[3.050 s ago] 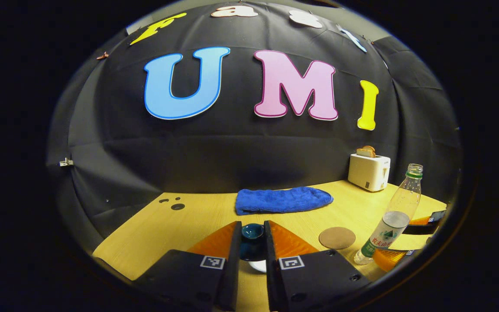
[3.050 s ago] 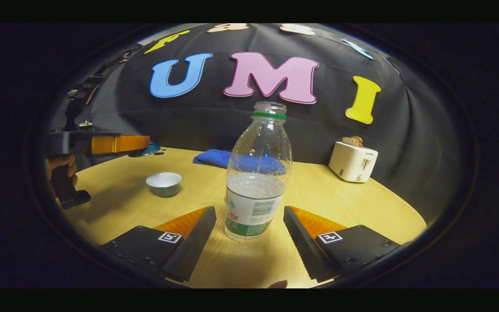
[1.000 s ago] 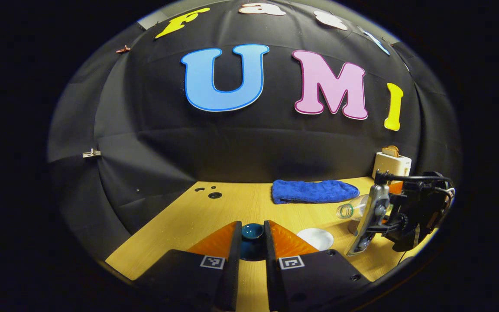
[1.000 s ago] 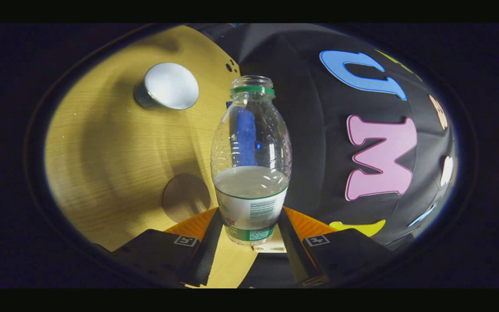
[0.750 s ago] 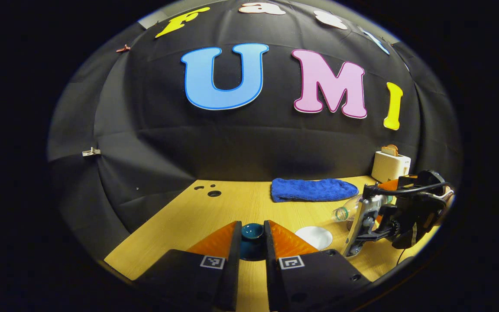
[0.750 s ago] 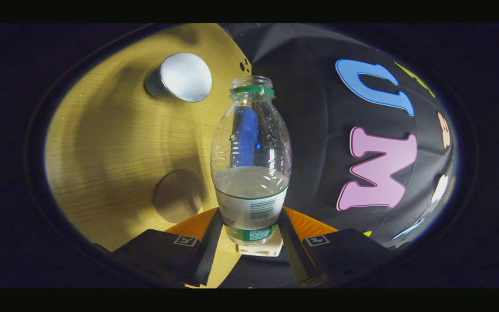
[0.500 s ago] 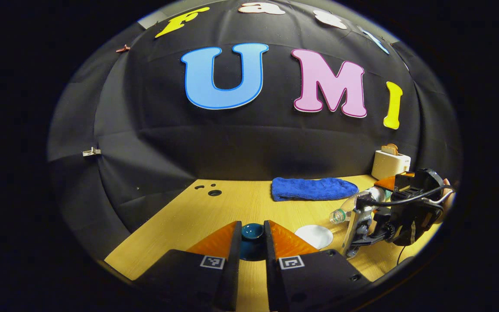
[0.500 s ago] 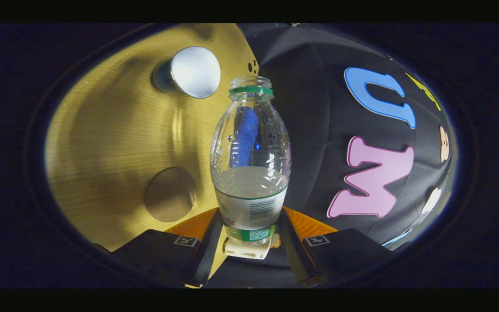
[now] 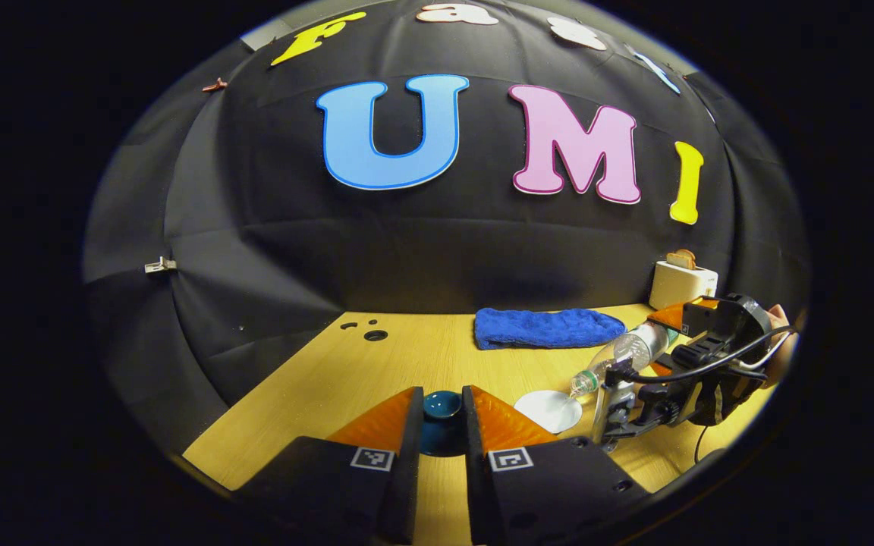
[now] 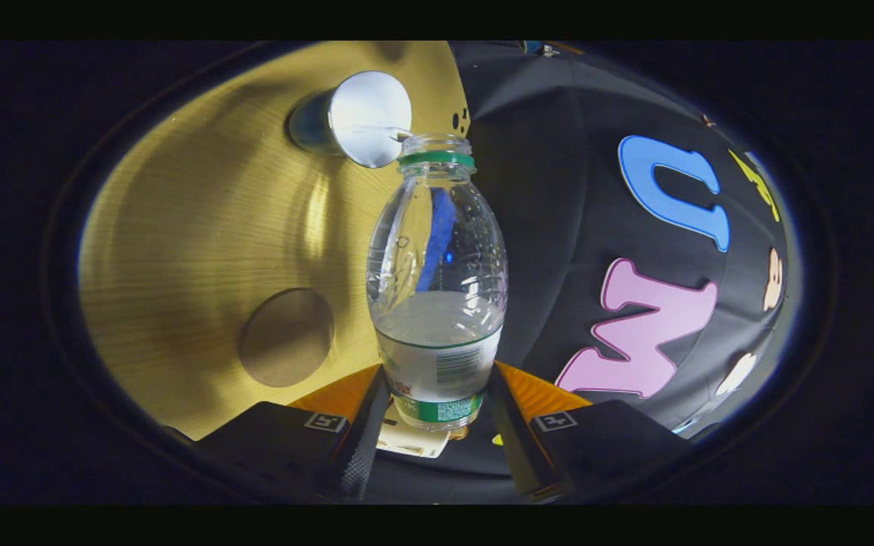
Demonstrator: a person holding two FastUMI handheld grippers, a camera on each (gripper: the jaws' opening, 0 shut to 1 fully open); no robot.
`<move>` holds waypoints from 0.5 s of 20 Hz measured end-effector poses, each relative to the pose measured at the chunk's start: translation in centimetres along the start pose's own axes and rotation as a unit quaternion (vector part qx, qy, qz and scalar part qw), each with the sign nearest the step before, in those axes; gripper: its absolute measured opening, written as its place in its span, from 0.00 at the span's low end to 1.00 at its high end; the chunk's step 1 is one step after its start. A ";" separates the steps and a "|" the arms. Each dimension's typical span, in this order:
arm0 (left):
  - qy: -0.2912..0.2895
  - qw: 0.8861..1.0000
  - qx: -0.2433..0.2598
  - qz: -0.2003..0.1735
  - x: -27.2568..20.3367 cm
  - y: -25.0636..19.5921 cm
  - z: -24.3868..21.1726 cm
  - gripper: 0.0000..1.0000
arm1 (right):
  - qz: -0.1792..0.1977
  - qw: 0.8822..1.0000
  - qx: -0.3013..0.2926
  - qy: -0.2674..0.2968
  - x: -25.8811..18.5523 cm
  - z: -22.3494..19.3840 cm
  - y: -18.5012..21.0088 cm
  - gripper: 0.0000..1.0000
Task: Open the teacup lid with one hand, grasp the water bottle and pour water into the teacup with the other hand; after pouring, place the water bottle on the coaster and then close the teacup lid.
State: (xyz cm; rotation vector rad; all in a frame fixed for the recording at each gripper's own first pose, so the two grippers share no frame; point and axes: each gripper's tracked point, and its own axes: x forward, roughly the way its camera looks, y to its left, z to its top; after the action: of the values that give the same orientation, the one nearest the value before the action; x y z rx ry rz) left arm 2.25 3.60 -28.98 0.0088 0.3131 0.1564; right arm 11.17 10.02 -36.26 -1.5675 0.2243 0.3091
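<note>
Bottle mouth tipped over the teacup rim, pour about to start

Right gripper [image 10: 437, 425] clamps the water bottle [image 10: 437, 303] low on its label, long axis tilted toward the open teacup [image 10: 357, 117], mouth just at its rim. Left gripper [image 9: 442, 425] pinches the dark lid [image 9: 442, 406] clear of it. One bottle, one teacup, one lid, one bare coaster [image 10: 285, 337] nearer the right gripper.

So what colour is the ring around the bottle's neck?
Green, clearest in the right gripper view: the ring sits just below the water bottle mouth.
</note>
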 end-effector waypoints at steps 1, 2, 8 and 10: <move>0.001 1.000 0.000 0.000 0.1 0.1 0.0 0.31 | -0.003 1.000 -0.005 -0.002 -0.1 0.0 -0.2 0.73; 0.000 1.000 -0.001 0.001 0.0 0.1 0.0 0.27 | -0.005 1.000 -0.008 -0.004 0.0 0.1 -0.2 0.73; 0.002 1.000 -0.004 -0.001 0.0 0.0 -0.3 0.31 | -0.019 0.999 -0.027 -0.010 0.6 -0.2 -0.8 0.74; 0.005 1.000 -0.007 -0.002 0.1 0.0 -0.4 0.27 | -0.029 0.999 -0.040 -0.013 0.8 -0.3 -1.2 0.73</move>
State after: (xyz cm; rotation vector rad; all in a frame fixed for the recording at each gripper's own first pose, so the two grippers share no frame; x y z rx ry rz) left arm 2.23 3.60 -29.39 -0.0059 0.3217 0.1541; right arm 12.35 9.84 -35.43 -1.6445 0.1468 0.2965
